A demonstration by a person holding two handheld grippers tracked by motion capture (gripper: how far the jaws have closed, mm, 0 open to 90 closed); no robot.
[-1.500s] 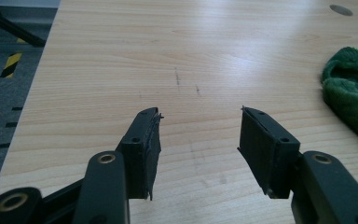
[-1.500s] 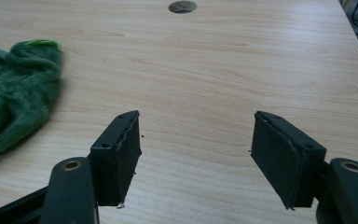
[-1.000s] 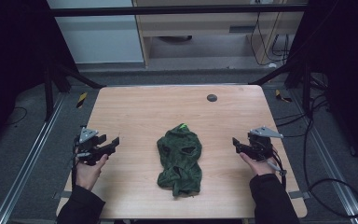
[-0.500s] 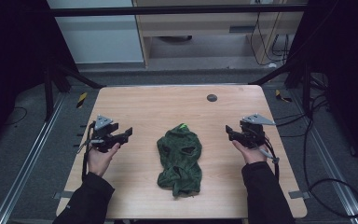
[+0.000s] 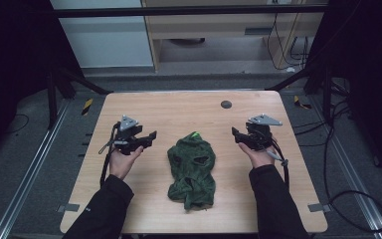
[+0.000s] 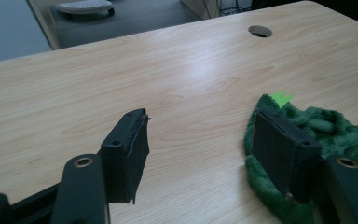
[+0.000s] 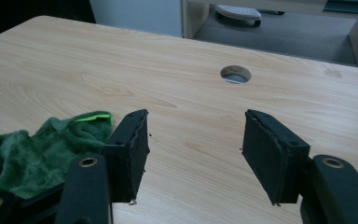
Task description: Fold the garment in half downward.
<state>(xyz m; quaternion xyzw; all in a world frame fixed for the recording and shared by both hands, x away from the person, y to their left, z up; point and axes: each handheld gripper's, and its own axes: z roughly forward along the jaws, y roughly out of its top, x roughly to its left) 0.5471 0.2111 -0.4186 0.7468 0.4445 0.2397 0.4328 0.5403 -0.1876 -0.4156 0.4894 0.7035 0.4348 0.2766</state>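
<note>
A crumpled dark green fleece garment (image 5: 192,167) with a bright green tag (image 5: 194,134) lies in the middle of the wooden table (image 5: 189,112). My left gripper (image 5: 149,137) hovers open just left of its top end, jaws pointing right. In the left gripper view the green garment (image 6: 335,135) sits behind the right jaw, nothing between the jaws. My right gripper (image 5: 236,135) is open to the right of the garment, jaws pointing left. In the right gripper view the garment (image 7: 42,151) lies beyond the left jaw.
A round cable hole (image 5: 226,104) sits near the table's far edge, right of centre, also the cable hole (image 7: 235,74) ahead of the right jaws. Cables trail from both grippers. Black frame posts stand at the table's far corners.
Both hands have moved forward and inward toward the garment's top end. The jaws stay open. The garment has not moved.
</note>
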